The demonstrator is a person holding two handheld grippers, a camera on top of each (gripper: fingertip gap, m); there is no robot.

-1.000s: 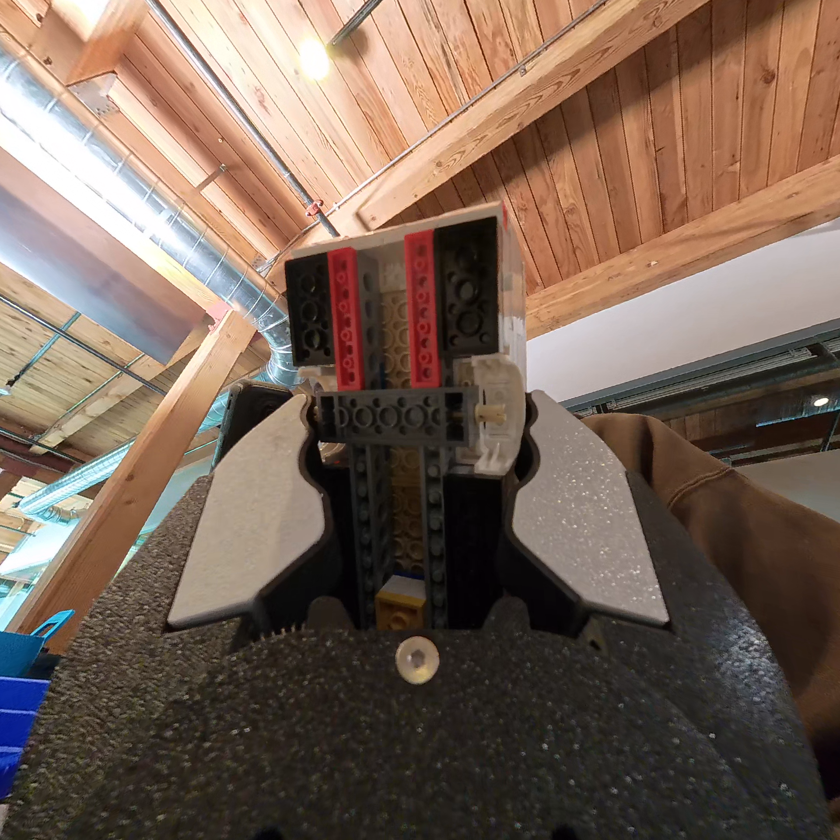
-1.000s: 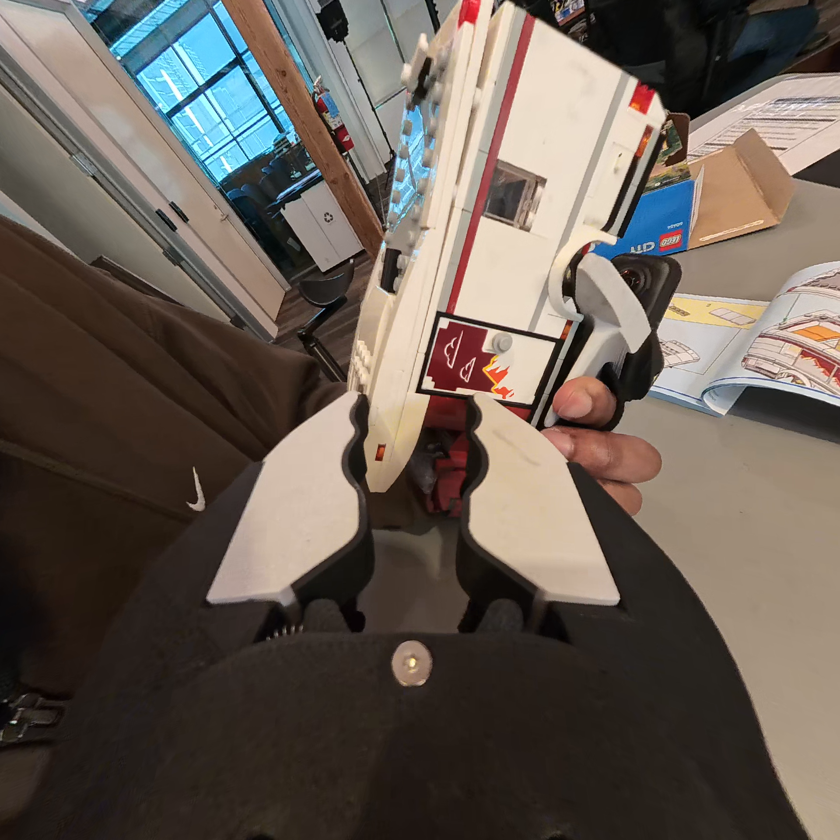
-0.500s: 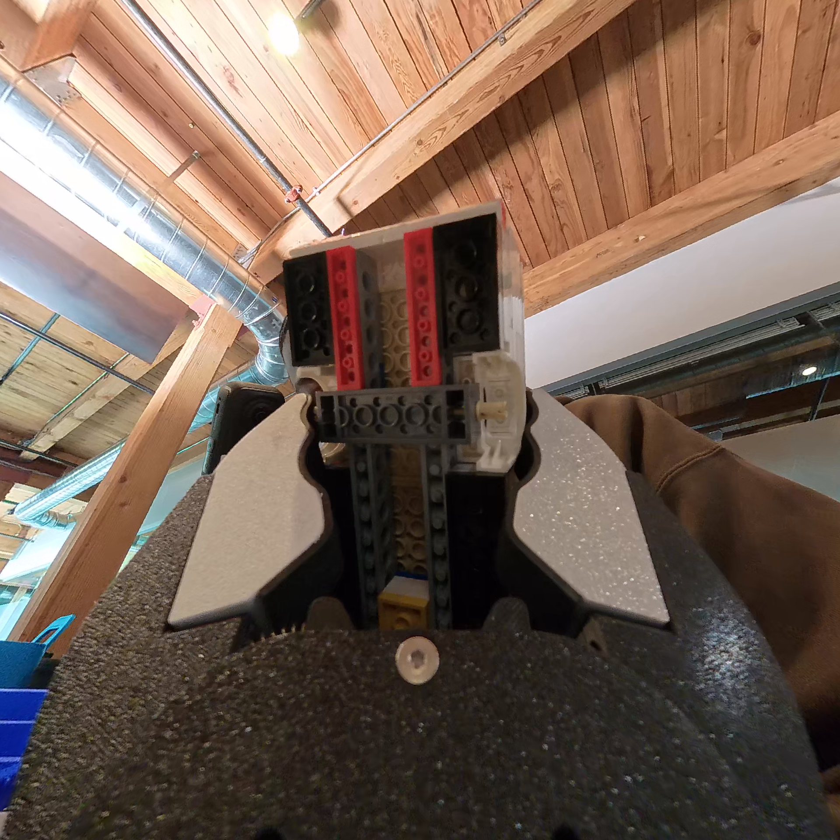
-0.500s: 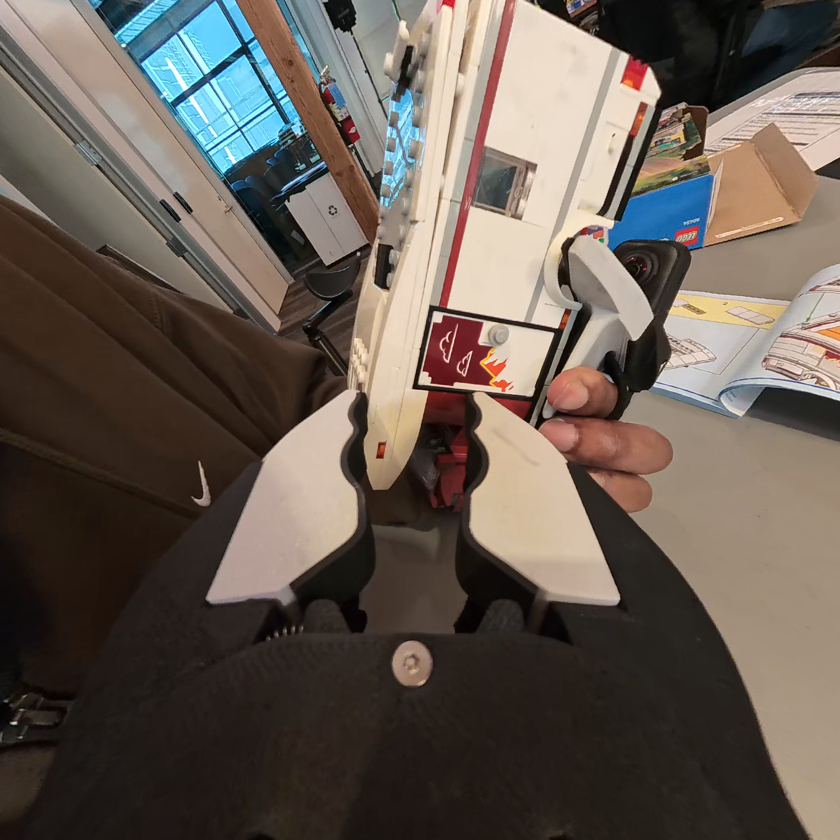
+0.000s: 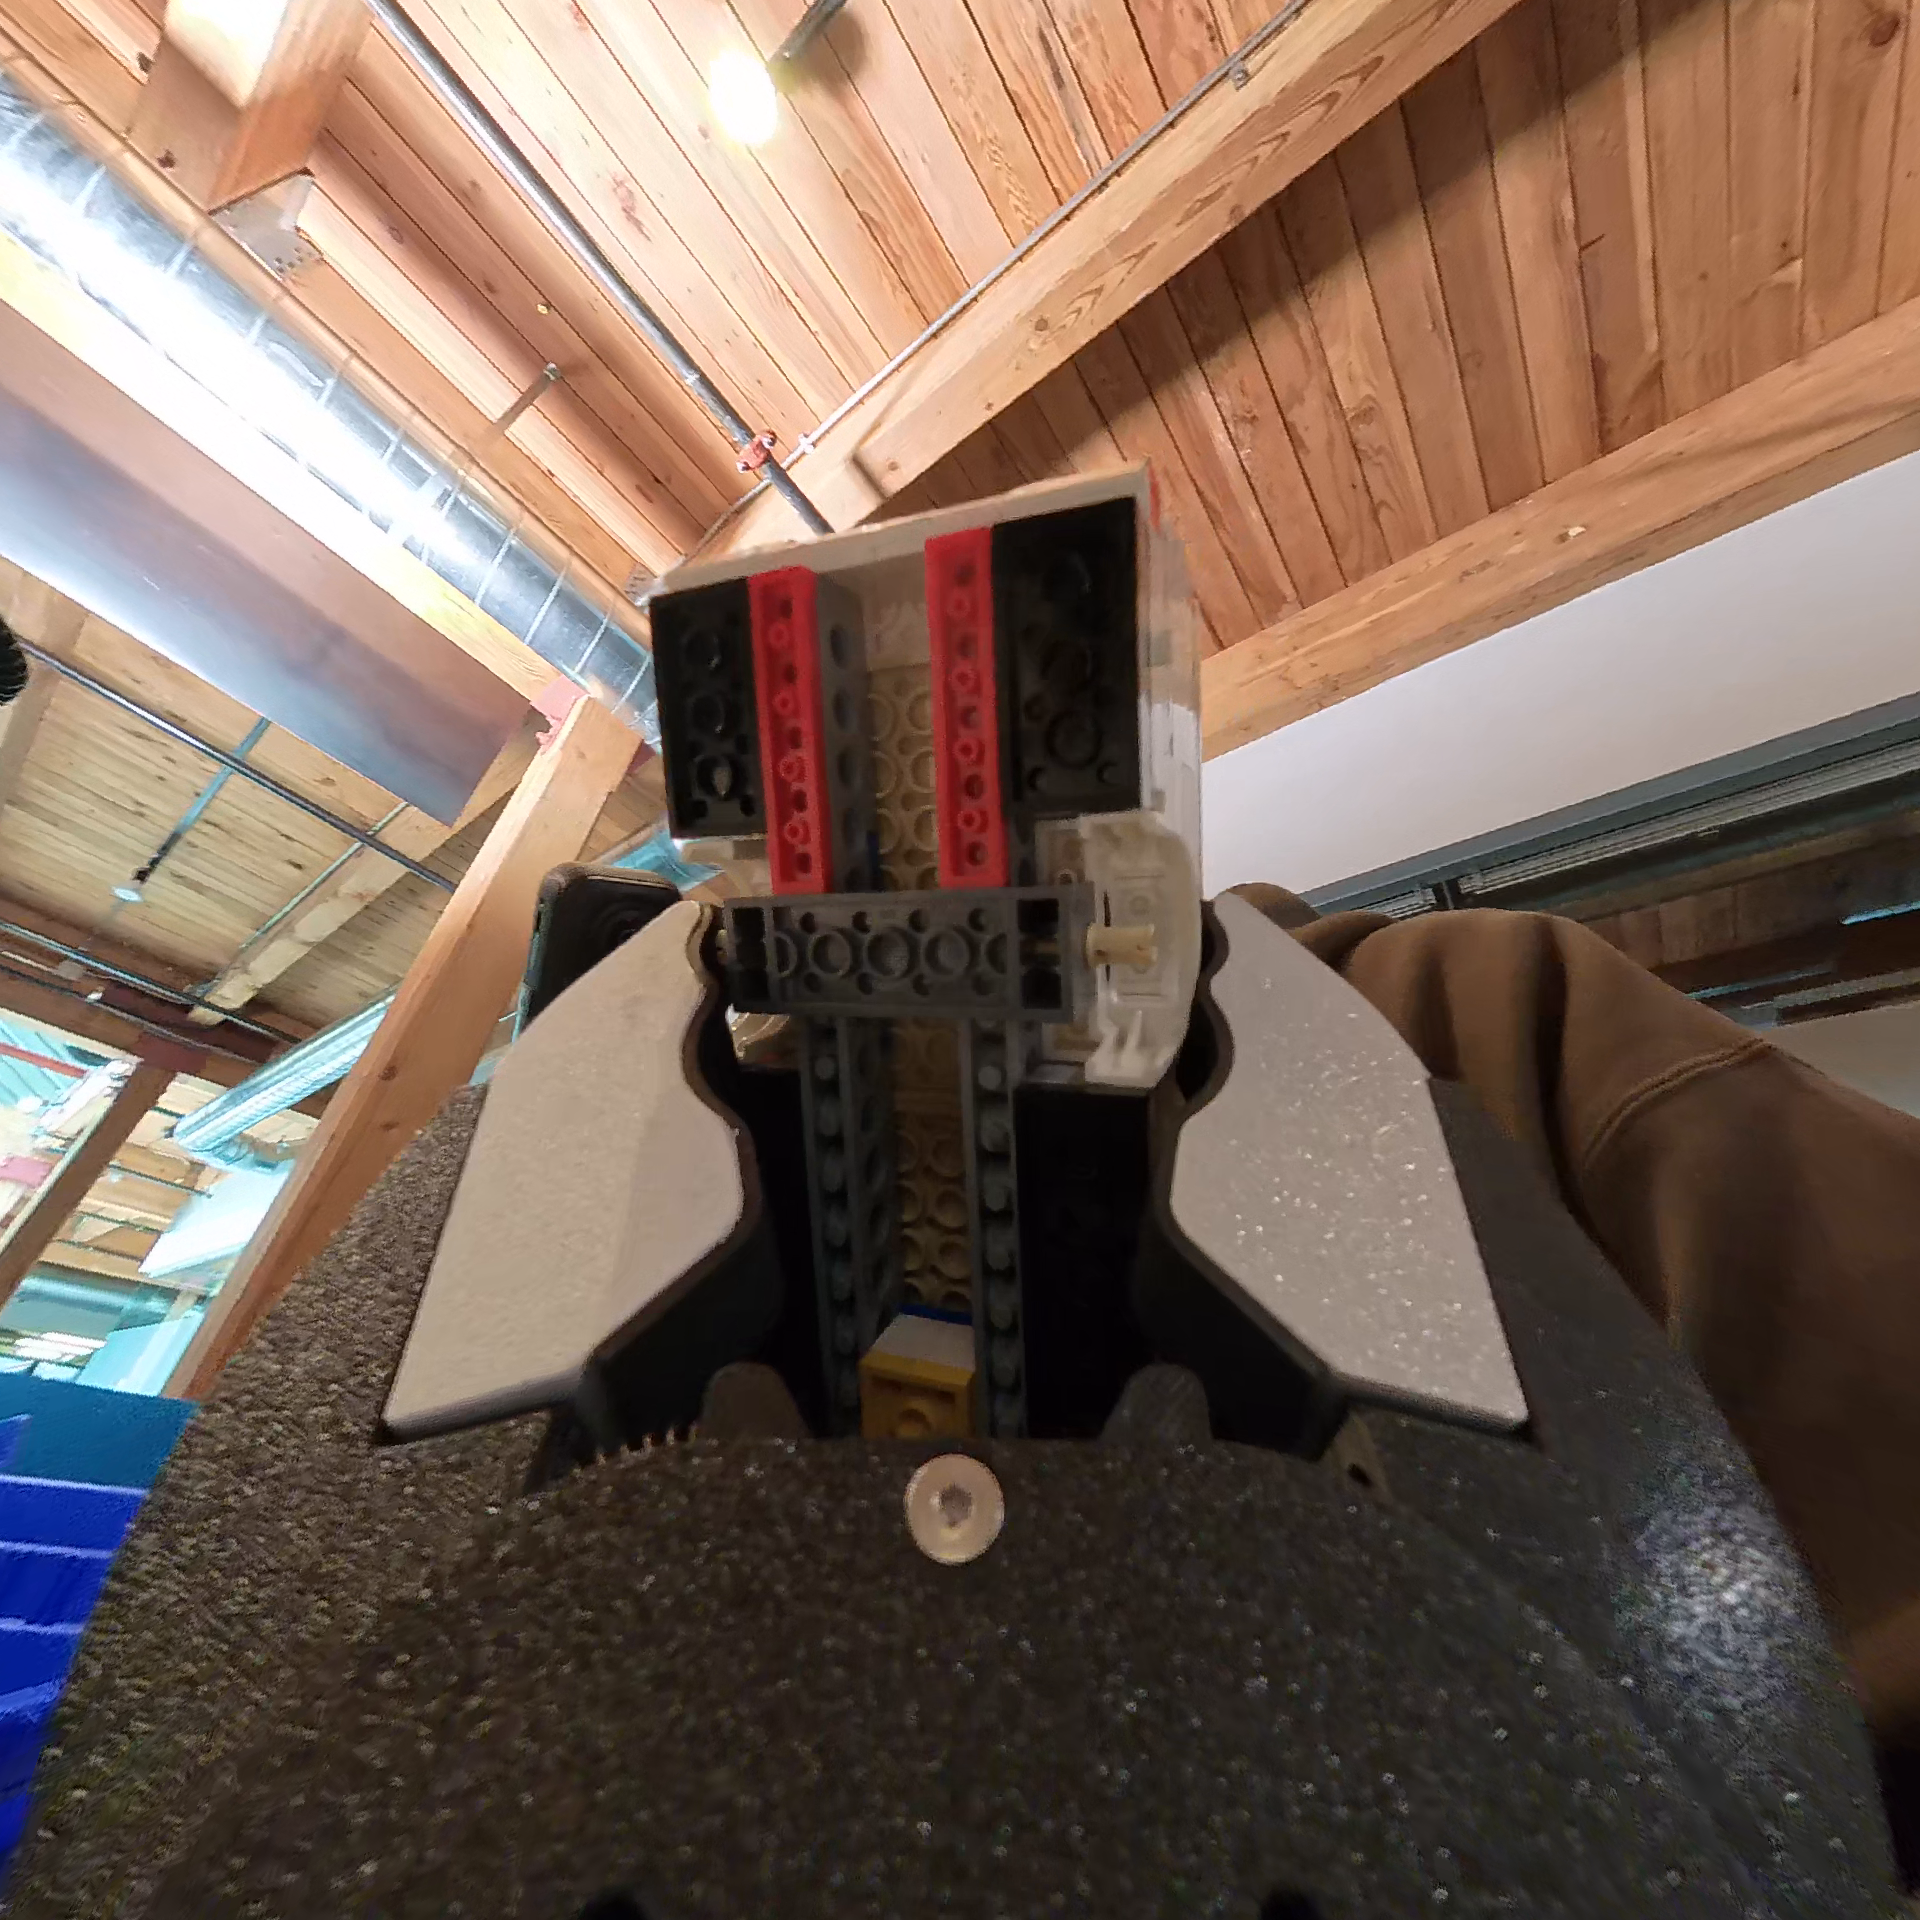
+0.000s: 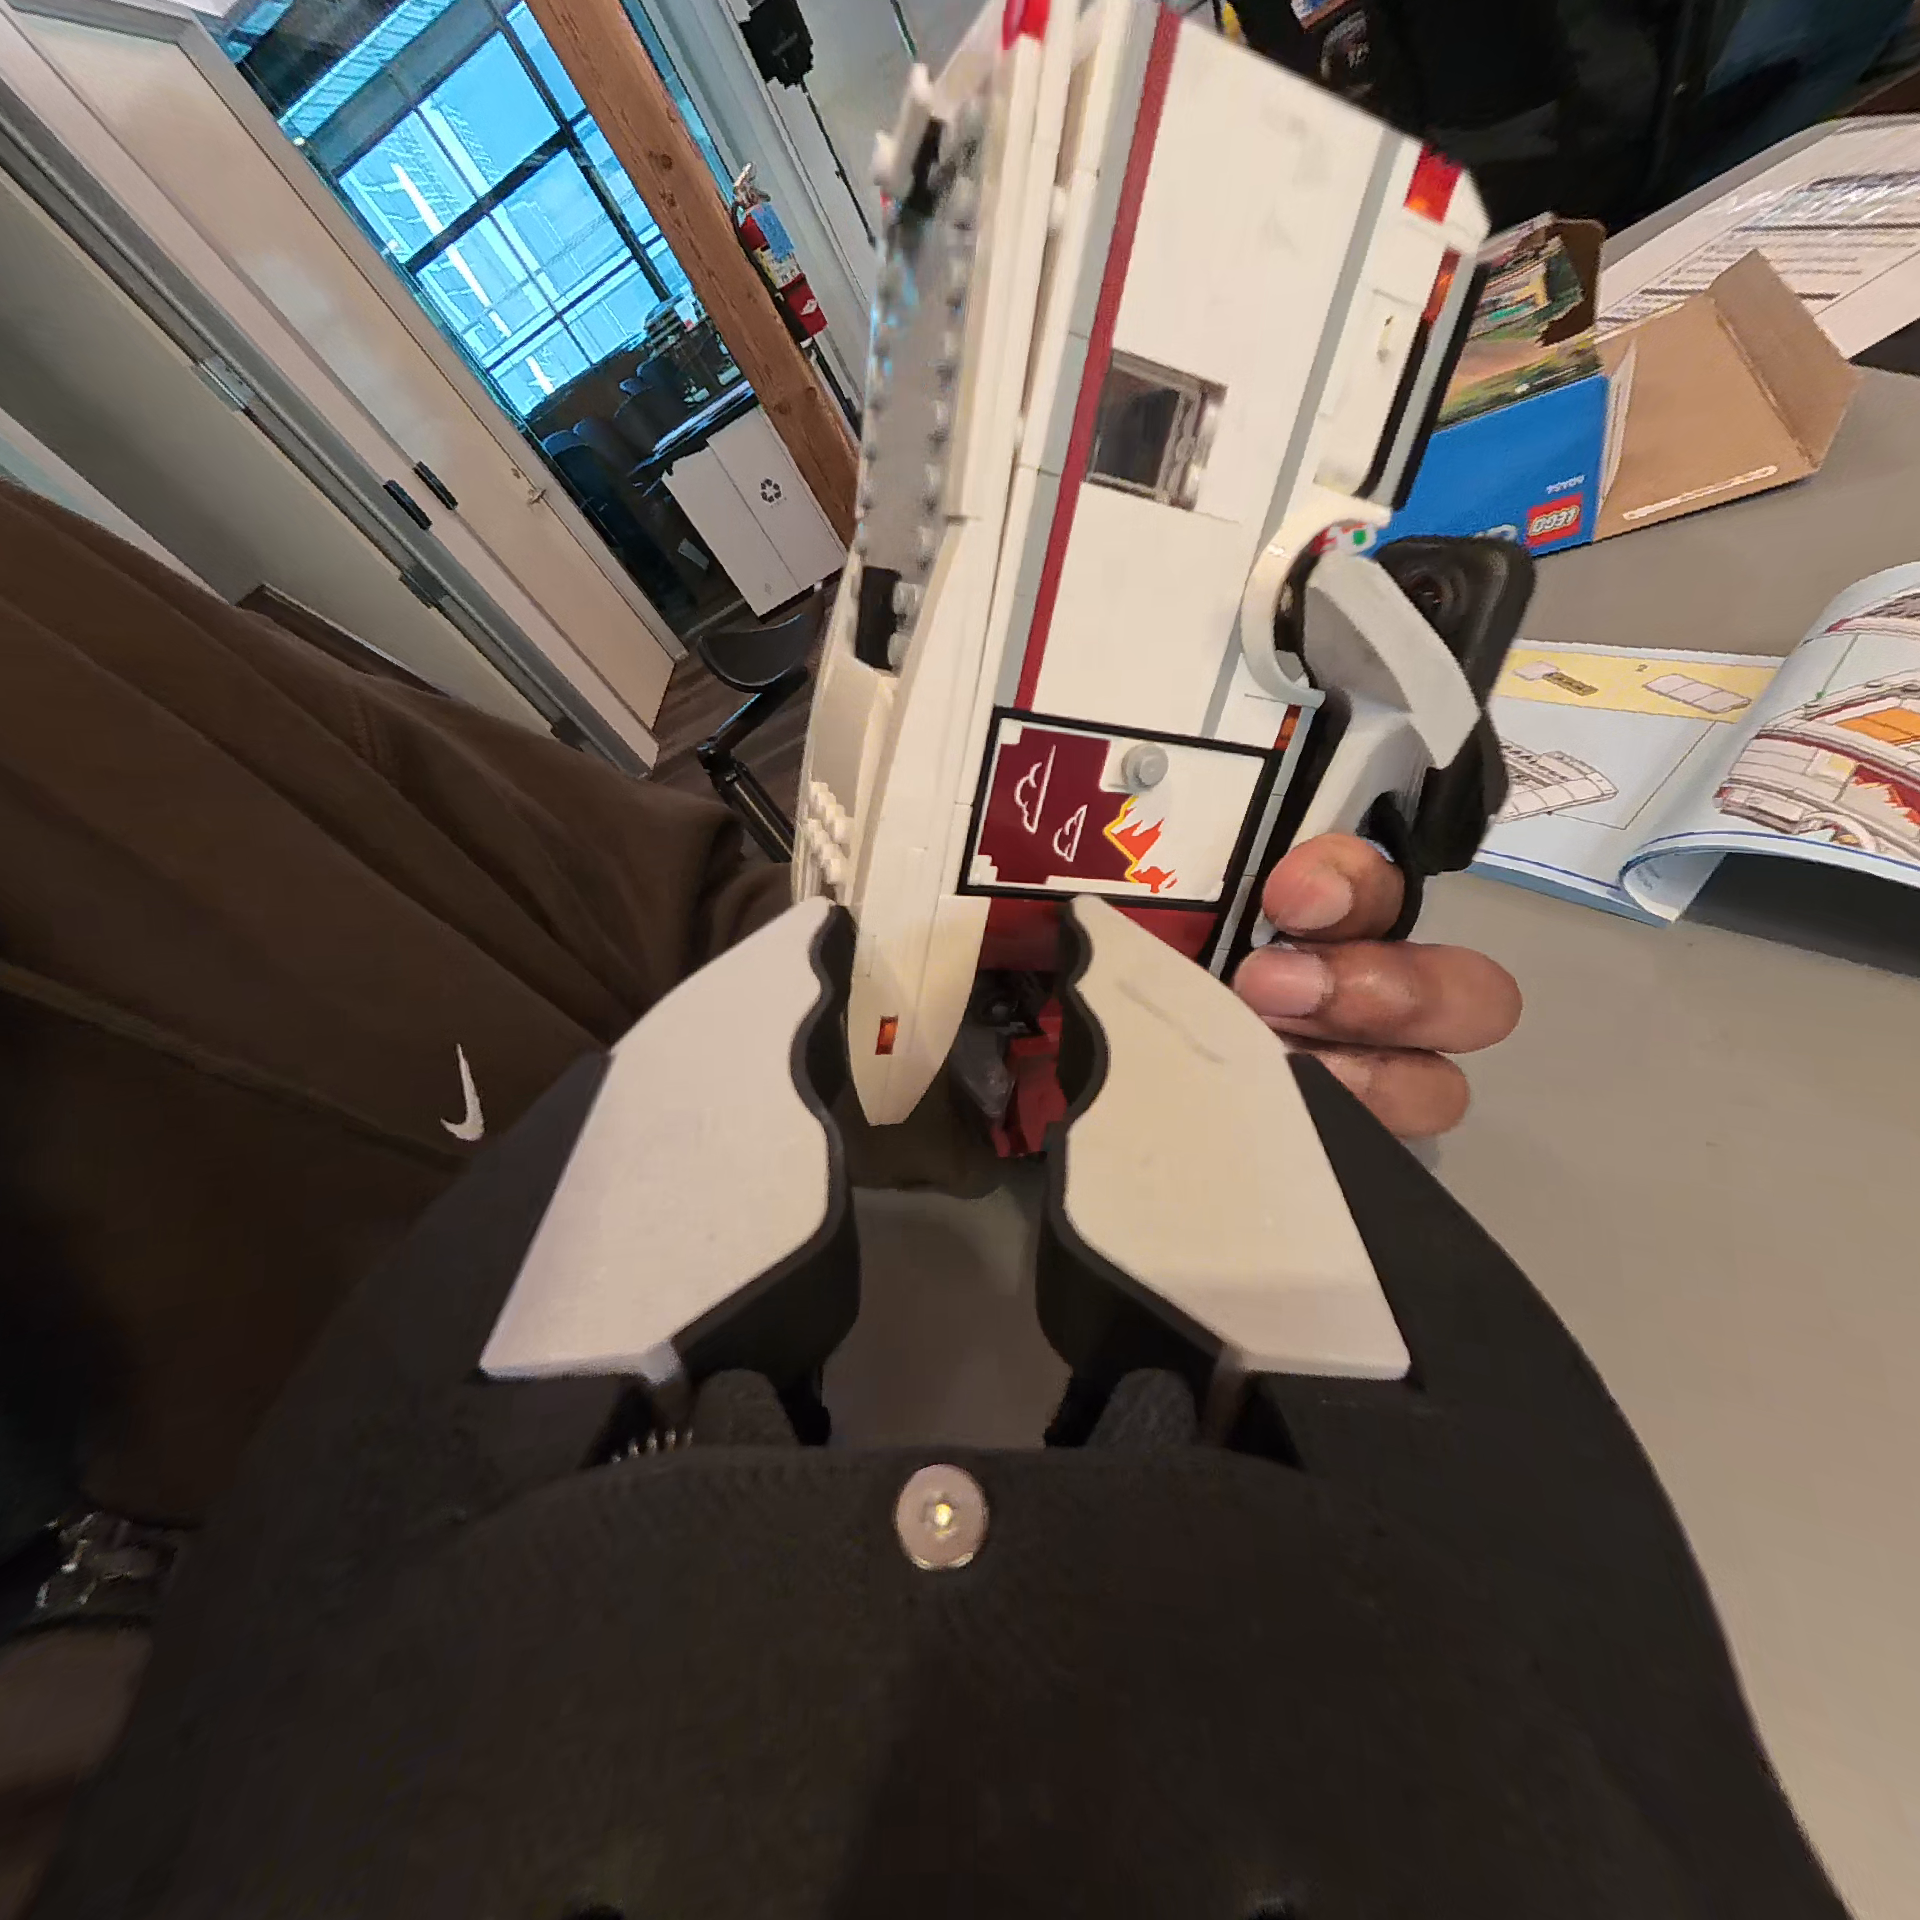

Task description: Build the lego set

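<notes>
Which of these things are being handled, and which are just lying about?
Handled: model, gripped by left gripper and right gripper.
Lying about: booklet, box, both on the table.

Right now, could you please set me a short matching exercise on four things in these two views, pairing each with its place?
Things:
1. brick-built model
2. instruction booklet
3. blue box
4. yellow brick

Places:
A. lying open on the grey table
B. behind the model, beside a brown cardboard flap
C. low on the model's underside, between the left gripper's fingers
D. clamped by both grippers, the right gripper at its lower end

Pairs: 1-D, 2-A, 3-B, 4-C
</notes>
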